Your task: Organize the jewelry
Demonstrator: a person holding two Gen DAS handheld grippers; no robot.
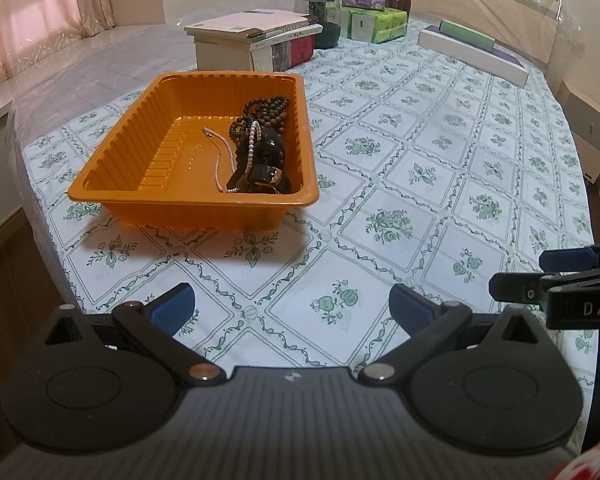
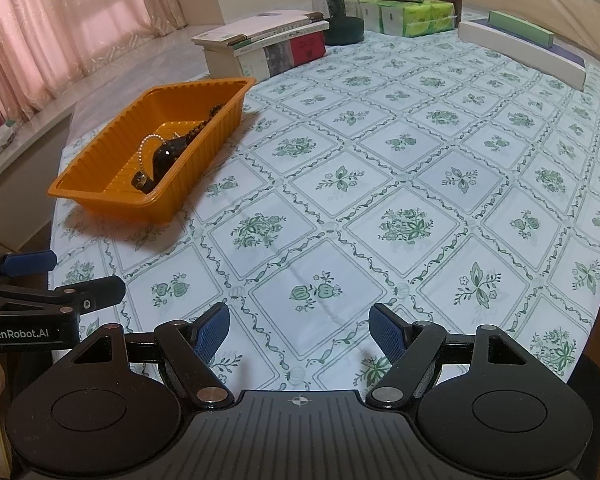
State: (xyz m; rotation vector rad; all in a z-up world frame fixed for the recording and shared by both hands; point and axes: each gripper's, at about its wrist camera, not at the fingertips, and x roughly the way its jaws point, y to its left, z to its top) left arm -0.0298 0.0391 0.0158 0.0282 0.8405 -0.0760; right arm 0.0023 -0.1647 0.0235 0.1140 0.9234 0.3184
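Orange tray [image 1: 112, 152] lengthwise away from the cameras, jewelry [image 1: 260, 148] at its right side

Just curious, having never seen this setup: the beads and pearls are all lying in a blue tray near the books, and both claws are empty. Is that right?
Nearly. The tray is orange, not blue; the left wrist view shows it plainly. The rest holds: the beads and pearls lie in it near the books, and both the left claw and right claw are empty.

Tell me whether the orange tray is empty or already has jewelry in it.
Not empty. The orange tray holds a pile of dark bead strands and a pearl strand against one side; the rest of its floor is bare.
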